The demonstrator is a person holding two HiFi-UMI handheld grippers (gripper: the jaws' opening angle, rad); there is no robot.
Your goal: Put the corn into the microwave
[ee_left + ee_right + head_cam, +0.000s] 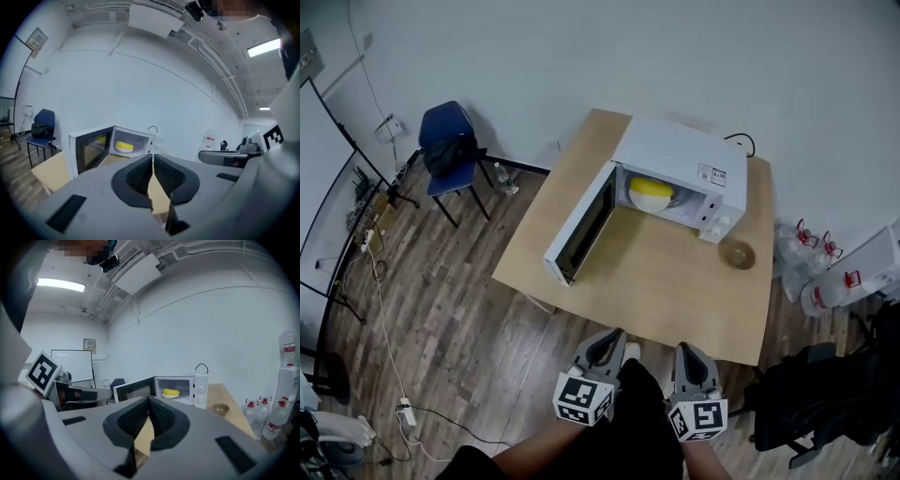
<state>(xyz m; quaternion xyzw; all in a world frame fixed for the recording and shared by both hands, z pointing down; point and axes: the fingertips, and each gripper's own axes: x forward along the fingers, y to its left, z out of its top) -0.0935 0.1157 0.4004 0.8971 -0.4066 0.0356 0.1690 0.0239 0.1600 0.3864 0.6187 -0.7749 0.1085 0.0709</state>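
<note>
The yellow corn (pixel 651 190) lies on a white plate inside the white microwave (pixel 694 159), whose door (pixel 581 230) hangs wide open to the left. It stands on the wooden table (pixel 675 300). Both grippers are held close to my body, short of the table's near edge. My left gripper (pixel 605 349) is shut with nothing between its jaws, and so is my right gripper (pixel 694 361). From the left gripper (pixel 153 157) the corn (pixel 124 146) shows far ahead in the open oven. The right gripper (pixel 149 400) also looks at the corn (pixel 170 392) from a distance.
A small brown bowl (pixel 738 254) sits on the table right of the microwave. A blue chair (pixel 448 150) stands at the far left, water bottles (pixel 825 281) on the floor at the right, and a dark bag (pixel 825 394) at the lower right. Cables run over the wooden floor.
</note>
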